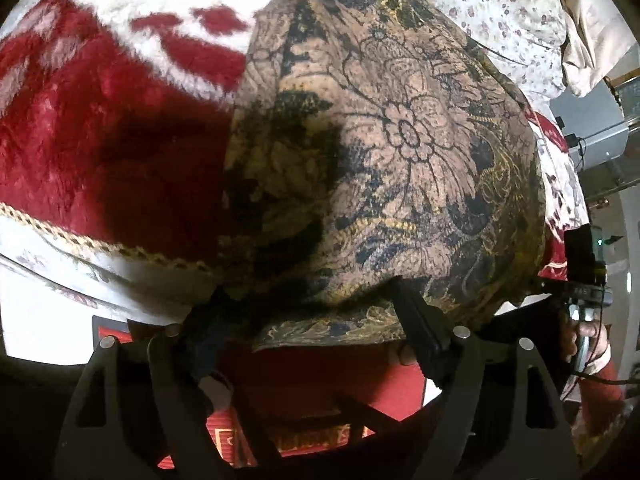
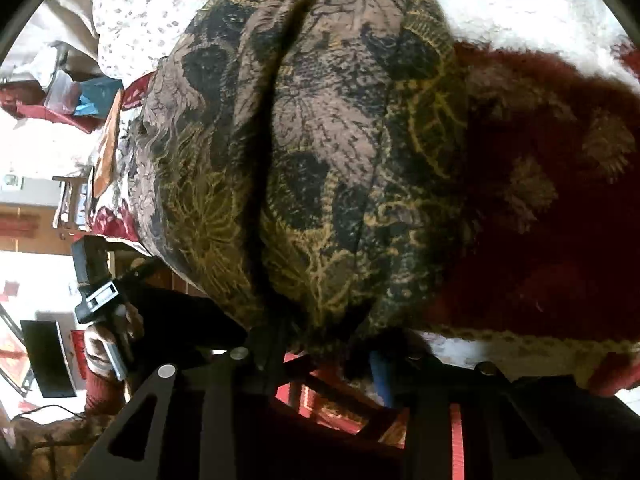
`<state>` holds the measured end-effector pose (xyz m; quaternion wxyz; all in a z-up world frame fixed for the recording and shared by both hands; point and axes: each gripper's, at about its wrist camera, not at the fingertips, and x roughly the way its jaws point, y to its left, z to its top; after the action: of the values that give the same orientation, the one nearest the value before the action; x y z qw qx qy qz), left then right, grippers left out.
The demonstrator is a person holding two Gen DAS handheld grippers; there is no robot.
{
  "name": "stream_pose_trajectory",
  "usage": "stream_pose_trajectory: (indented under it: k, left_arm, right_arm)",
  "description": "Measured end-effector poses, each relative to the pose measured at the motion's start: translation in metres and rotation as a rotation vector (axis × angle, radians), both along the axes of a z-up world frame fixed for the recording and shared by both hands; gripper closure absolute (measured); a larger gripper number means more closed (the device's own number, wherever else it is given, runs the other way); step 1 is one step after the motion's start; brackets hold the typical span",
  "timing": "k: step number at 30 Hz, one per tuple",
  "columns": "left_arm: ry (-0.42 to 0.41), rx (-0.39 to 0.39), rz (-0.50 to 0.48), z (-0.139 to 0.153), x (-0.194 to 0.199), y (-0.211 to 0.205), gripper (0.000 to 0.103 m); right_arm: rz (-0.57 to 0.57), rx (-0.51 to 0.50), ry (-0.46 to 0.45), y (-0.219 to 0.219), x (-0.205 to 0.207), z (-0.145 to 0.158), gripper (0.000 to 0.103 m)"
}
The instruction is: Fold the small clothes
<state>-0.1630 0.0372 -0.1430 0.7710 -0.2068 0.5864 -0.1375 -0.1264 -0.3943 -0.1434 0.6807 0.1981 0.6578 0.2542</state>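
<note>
A tan cloth with black and yellow flower print (image 1: pixel 400 152) lies spread over a red and white fleece blanket (image 1: pixel 100 128). My left gripper (image 1: pixel 308 304) reaches into its near hem; the cloth covers the fingertips, and the fingers stand apart. In the right wrist view the same cloth (image 2: pixel 328 152) has a long dark fold down its middle. My right gripper (image 2: pixel 320 344) is at the near hem, its fingers close together with bunched cloth between them. The right gripper shows at the far right of the left view (image 1: pixel 580 280), the left gripper at the left of the right view (image 2: pixel 96 284).
The blanket (image 2: pixel 540 208) has a braided gold edge (image 1: pixel 80 236). A white sheet with small flowers (image 1: pixel 500 12) lies beyond the cloth. A red patterned rug (image 1: pixel 280 436) is on the floor below. Cluttered furniture and a dark screen (image 2: pixel 48 360) stand to the side.
</note>
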Motion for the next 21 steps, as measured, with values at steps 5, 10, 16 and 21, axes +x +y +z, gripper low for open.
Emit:
stream_pose_trajectory:
  k: [5,10,16,21]
  left_arm:
    - [0.034,-0.017,-0.035,-0.004,-0.002,-0.005,0.097]
    - [-0.071,-0.072,-0.078,0.030,-0.016,-0.012,0.098]
    - [-0.254,-0.244,-0.044,0.097,-0.035,0.009,0.098]
    - [-0.401,-0.341,-0.030,0.147,-0.057,0.023,0.098]
  right_arm:
    - [0.038,-0.026,-0.052,0.015,-0.006,0.009,0.092]
    - [0.064,0.084,-0.124,0.031,-0.020,0.044,0.095]
    - [0.028,0.244,-0.284,0.034,-0.037,0.105,0.095]
    - [-0.001,0.396,-0.349,0.028,-0.056,0.133,0.095]
